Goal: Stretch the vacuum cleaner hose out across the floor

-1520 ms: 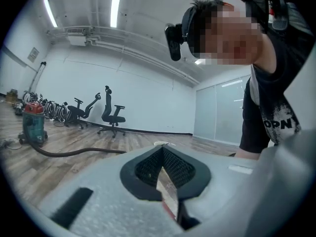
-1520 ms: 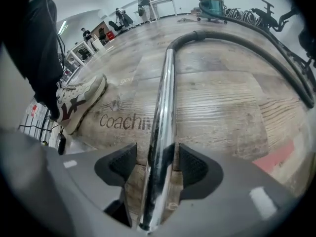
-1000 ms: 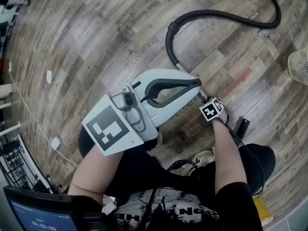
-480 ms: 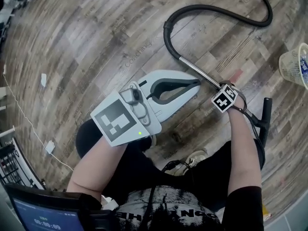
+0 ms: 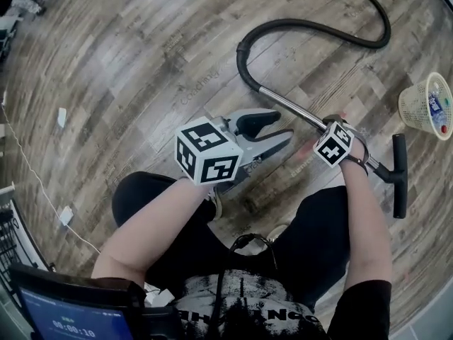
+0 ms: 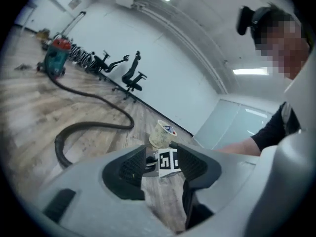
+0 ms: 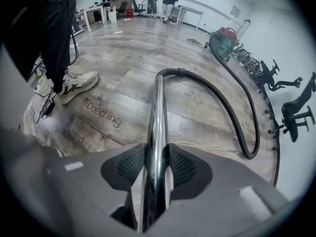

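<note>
While the right tongs (image 7: 154,166) pinch the chrome wand (image 5: 290,108), their jaws having just been closing on it, the left tongs (image 5: 282,125) hang just beside that wand. The left jaws have just been opening and are spread, with nothing between them. From the wand's far end the black hose (image 5: 311,25) bends back in a tight loop and snakes across the wooden floor (image 5: 127,62) toward the vacuum cleaner body (image 7: 224,37). At the wand's near end is the black floor head (image 5: 400,179), and just past it stands a mesh wastebasket (image 5: 425,105).
</note>
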{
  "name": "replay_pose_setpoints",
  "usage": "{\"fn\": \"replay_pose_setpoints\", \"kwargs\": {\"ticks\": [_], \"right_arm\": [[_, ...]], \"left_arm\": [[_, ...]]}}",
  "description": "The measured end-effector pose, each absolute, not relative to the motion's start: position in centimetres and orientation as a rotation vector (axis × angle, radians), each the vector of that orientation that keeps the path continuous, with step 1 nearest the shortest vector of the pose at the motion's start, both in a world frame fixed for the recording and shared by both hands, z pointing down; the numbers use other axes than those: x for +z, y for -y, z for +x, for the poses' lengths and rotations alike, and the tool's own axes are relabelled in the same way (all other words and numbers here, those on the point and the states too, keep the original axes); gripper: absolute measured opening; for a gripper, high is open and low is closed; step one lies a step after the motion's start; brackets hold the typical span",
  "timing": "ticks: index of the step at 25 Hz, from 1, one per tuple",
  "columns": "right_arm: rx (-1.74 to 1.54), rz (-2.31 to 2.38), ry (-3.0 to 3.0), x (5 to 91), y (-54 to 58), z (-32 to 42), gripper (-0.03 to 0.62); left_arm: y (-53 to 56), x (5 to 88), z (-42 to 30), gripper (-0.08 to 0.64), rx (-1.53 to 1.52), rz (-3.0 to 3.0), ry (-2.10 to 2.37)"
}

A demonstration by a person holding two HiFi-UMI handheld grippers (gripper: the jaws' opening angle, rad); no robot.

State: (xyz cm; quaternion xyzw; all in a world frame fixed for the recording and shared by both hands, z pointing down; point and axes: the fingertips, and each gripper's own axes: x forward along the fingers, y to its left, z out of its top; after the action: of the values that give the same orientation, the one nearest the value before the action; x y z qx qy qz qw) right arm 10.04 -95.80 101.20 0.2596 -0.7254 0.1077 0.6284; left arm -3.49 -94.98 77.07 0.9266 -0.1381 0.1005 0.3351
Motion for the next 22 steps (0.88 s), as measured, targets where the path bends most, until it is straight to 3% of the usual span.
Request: {"fn": "replay_pose_setpoints", "kwargs": {"ticks": [2,11,22], "right_arm": [[0.243,0.593,1.658,100.5,95.6,10.0,0.160],[0.205,0.571,1.678,95.1,94.4,9.3,0.158],[0.182,0.592,1.664,92.7,91.7,9.9,0.155]], "left_arm": [[95.6,79.6,-3.7,0.222,0.255,2.275,0.393],[97.9,92.2,-2.0,0.259,0.207,1.808,0.597],[97.8,97.7,2.0,0.275,-0.323,1.403,0.615]]}}
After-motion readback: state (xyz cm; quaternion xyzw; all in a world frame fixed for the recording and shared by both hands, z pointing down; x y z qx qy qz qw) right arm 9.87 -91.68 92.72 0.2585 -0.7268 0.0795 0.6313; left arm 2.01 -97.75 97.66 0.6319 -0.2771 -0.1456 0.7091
